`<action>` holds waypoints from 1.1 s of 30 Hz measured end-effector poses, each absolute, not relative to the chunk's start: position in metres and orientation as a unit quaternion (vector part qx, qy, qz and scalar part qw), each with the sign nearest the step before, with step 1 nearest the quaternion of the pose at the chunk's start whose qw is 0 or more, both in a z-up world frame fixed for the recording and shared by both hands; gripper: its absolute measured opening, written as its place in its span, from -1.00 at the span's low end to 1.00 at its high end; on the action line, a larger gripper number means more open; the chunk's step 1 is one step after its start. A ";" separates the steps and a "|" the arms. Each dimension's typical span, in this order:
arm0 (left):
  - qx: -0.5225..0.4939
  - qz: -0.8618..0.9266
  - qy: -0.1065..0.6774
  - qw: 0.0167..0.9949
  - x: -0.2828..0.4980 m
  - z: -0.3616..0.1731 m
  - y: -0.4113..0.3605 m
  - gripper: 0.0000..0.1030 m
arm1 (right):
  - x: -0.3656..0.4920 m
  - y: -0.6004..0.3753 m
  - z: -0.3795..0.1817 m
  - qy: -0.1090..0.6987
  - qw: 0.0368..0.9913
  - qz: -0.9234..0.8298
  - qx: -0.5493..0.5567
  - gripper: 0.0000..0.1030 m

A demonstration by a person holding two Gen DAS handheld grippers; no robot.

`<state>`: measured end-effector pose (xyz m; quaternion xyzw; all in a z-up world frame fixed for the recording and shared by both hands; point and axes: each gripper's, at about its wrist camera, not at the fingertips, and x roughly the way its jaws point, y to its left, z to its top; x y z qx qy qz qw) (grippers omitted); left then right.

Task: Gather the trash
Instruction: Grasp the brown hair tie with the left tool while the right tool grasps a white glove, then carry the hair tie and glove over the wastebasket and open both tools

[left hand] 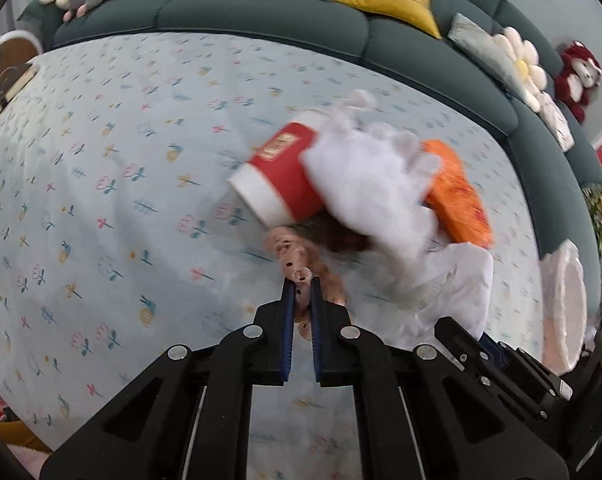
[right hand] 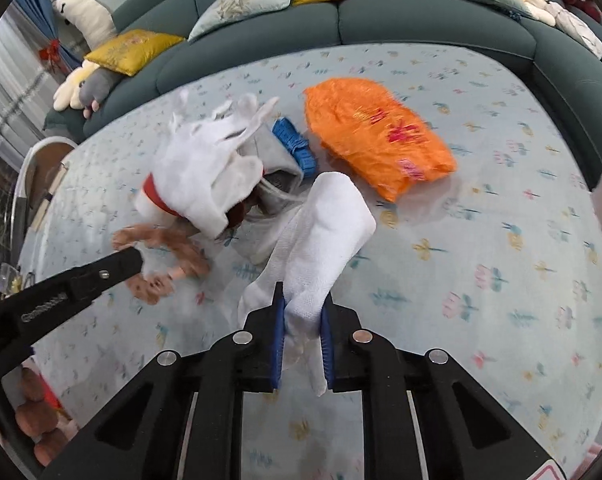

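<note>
Nearest in the left wrist view, the left tongs (left hand: pixel 301 300) are pinched narrow on a thin tan wrapper (left hand: pixel 297 276) with dark spots, whose long axis runs away from the camera toward the pile. In the right wrist view, the right tongs (right hand: pixel 303 320) are clamped on a white sock (right hand: pixel 325 240); it stretches from between the pads up and to the right, with one end hanging out below them. Both lie on a pale flowered bed sheet (right hand: pixel 501 240). Just beyond is a blurred heap: a red and white paper cup (left hand: pixel 277 176) tipped on its side, its white-banded end toward the near left and its mouth hidden under crumpled white tissue (left hand: pixel 373 172), so its contents cannot be made out. Right of the heap lies an orange plastic bag (right hand: pixel 377 136), with a blue item (right hand: pixel 293 146) beside it, too blurred to identify. Farthest, a dark teal sofa back (right hand: pixel 261 40) carries yellow cushions (right hand: pixel 133 50).
</note>
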<state>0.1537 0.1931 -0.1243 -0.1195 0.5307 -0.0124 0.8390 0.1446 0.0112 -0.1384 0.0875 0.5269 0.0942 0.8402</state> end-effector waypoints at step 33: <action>0.029 -0.221 0.441 0.870 0.091 0.003 -0.095 -0.86 | 0.037 -0.252 0.016 0.359 0.914 -0.050 0.181 -0.72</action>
